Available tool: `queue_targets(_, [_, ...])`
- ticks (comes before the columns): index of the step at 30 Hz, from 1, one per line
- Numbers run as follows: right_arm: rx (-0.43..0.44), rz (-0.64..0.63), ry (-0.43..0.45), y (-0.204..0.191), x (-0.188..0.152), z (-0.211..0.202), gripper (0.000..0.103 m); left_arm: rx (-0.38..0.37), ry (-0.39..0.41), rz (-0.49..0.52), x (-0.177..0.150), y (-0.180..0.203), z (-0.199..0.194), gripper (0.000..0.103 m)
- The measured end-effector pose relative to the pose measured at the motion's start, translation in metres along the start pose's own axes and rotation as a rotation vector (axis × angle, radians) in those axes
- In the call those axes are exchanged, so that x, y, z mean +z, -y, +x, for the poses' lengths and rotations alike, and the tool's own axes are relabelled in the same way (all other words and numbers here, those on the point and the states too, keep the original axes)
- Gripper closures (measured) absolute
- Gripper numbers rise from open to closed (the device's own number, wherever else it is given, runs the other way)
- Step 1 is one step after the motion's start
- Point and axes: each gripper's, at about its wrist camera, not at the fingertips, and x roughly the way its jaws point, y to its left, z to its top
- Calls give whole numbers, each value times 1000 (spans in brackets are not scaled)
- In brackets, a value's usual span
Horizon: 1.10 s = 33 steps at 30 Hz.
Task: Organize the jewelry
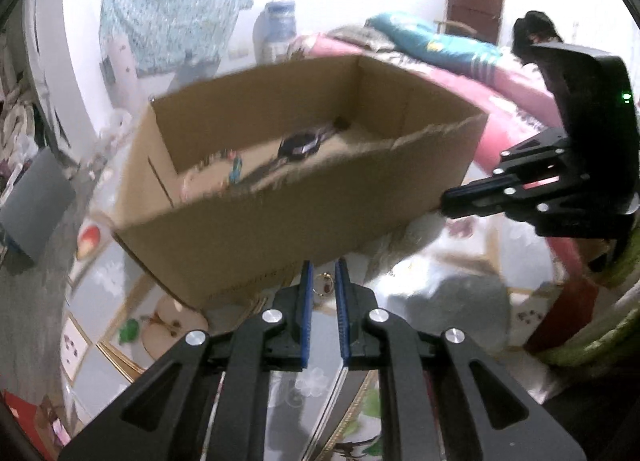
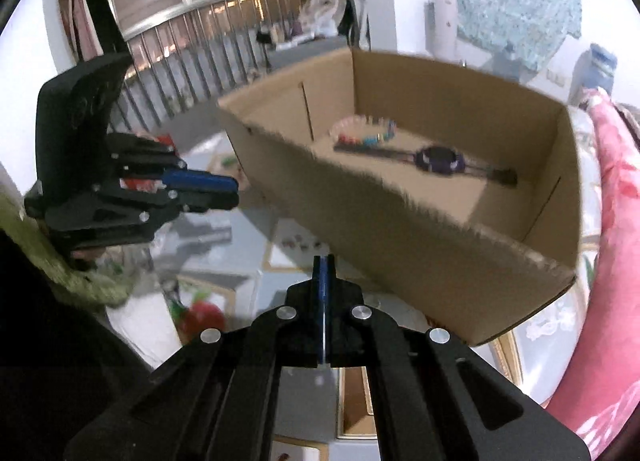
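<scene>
An open cardboard box (image 1: 280, 221) stands on a glossy patterned table; it also shows in the right wrist view (image 2: 400, 221). Inside lie a dark wristwatch (image 1: 300, 145) (image 2: 438, 160) and a colourful bead bracelet (image 1: 234, 171) (image 2: 368, 133). My left gripper (image 1: 322, 281) is in front of the box's near wall, its blue pads shut on a small gold ring (image 1: 323, 285). In the right wrist view the left gripper (image 2: 228, 191) is left of the box. My right gripper (image 2: 324, 273) is shut and empty, just before the box's near wall; in the left wrist view the right gripper (image 1: 448, 203) is at the box's right end.
The table (image 1: 440, 301) has a shiny floral cover. A pink blanket (image 2: 612, 221) and bedding (image 1: 440, 45) lie to the right. A grey flat object (image 1: 32, 201) lies at the left. A railing (image 2: 192, 41) runs behind.
</scene>
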Motion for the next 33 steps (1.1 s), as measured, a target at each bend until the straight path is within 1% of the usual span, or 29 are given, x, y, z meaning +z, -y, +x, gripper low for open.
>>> queue_targets(3, [-13, 5, 9, -1, -1, -4, 103, 4, 23, 19, 4, 2, -9, 93])
queue_targets(6, [-35, -4, -28, 1, -4, 6, 101, -1, 11, 15, 1, 3, -8, 93])
queue_targets(8, [-50, -20, -58, -1, -9, 13, 91, 1, -12, 6, -1, 3, -3, 93])
queue_targets(9, [-59, -24, -68, 0, -12, 18, 83, -5, -18, 1, -3, 3, 0, 93])
queue_targets(10, [-73, -31, -79, 2, -14, 24, 80, -9, -21, -1, -4, 3, 2, 93])
queue_targets(13, [-104, -52, -115, 8, -20, 41, 80, -17, -34, -6, -7, 4, 8, 93])
queue_targets(20, [-120, -136, -148, 11, -21, 61, 80, -15, -63, -13, -8, 1, 19, 93])
queue_targets(23, [-106, -163, -146, 10, -20, 67, 86, -17, -72, -16, -9, 1, 22, 93])
queue_targets(24, [-94, -164, -146, 10, -19, 68, 92, -17, -76, -15, -9, 0, 24, 93])
queue_targets(33, [-88, -149, -136, 8, -18, 65, 93, -20, -79, -23, -8, -4, 28, 93])
